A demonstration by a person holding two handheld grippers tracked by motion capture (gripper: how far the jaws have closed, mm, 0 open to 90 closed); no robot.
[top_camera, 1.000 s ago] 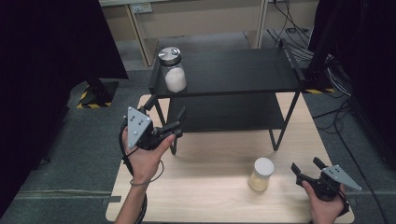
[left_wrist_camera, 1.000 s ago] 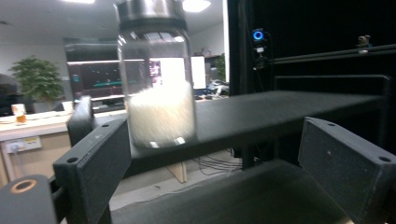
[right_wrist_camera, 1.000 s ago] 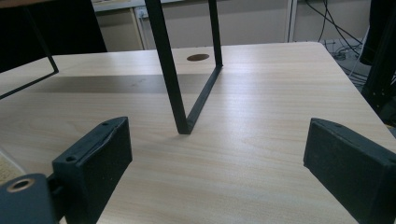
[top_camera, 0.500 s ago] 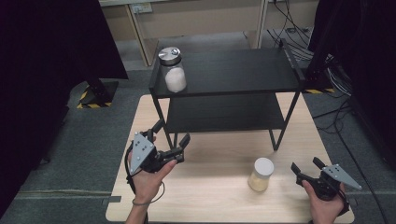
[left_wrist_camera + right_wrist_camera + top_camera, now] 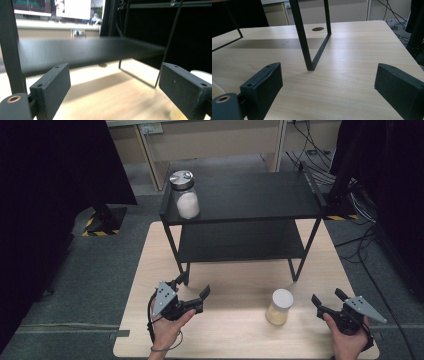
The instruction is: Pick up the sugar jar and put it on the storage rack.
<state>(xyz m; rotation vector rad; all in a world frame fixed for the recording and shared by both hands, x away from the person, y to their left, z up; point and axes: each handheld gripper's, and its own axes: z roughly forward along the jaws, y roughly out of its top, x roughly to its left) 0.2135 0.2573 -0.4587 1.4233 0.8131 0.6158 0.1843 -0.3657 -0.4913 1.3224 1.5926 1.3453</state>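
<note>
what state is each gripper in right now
left gripper: open, holding nothing, low over the light wooden table
right gripper: open, holding nothing

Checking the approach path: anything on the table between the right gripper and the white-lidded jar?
Nothing: in the high view, bare wooden table separates the right gripper from the white-lidded jar.

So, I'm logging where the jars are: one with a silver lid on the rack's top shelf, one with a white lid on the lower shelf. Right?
Not quite. The white-lidded jar stands on the table, not the lower shelf, per the high view. The silver-lidded jar is on the top shelf.
</note>
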